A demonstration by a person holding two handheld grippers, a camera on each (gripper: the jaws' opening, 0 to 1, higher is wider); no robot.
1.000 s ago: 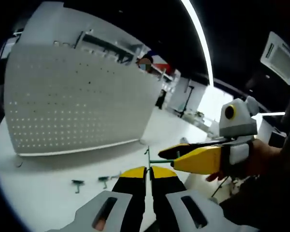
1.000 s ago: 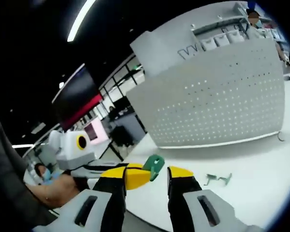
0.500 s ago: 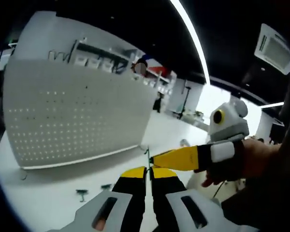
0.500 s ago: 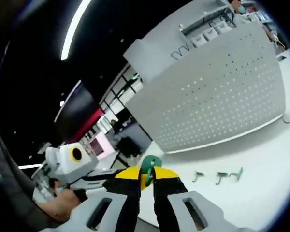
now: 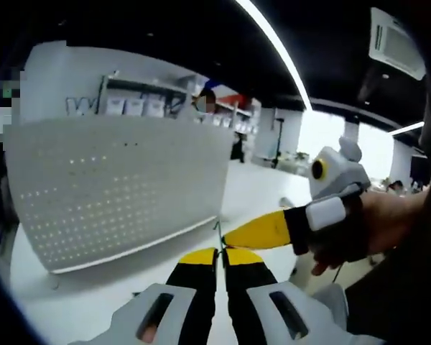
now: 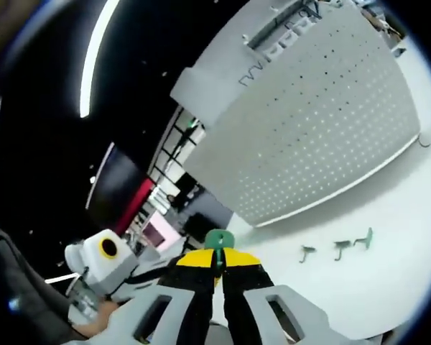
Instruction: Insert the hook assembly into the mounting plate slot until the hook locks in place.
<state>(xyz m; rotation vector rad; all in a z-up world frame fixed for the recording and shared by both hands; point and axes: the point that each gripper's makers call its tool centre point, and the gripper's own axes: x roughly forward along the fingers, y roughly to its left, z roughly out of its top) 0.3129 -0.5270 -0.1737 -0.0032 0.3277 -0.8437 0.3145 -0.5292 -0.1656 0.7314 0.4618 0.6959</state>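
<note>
A large white pegboard (image 5: 122, 190) (image 6: 323, 122) stands upright on the white table (image 6: 395, 215). My left gripper (image 5: 220, 251) is shut on a thin wire hook (image 5: 219, 231) that sticks up from its yellow tips. The right gripper (image 5: 255, 231), held in a hand, reaches in from the right and meets that hook. In the right gripper view my right gripper (image 6: 216, 253) is shut on a small green piece (image 6: 215, 238) of the hook assembly. Both grippers are held in the air, well short of the pegboard. The left gripper's white body (image 6: 104, 259) sits at lower left.
Three small green hooks (image 6: 341, 246) lie in a row on the table in front of the pegboard's foot. A person's hand (image 5: 373, 230) and sleeve take up the right of the left gripper view. Shelves and a person stand beyond the board.
The right gripper went from open to shut on the green piece. Both views have tilted upward; the loose hooks on the table have slipped out of the left gripper view.
</note>
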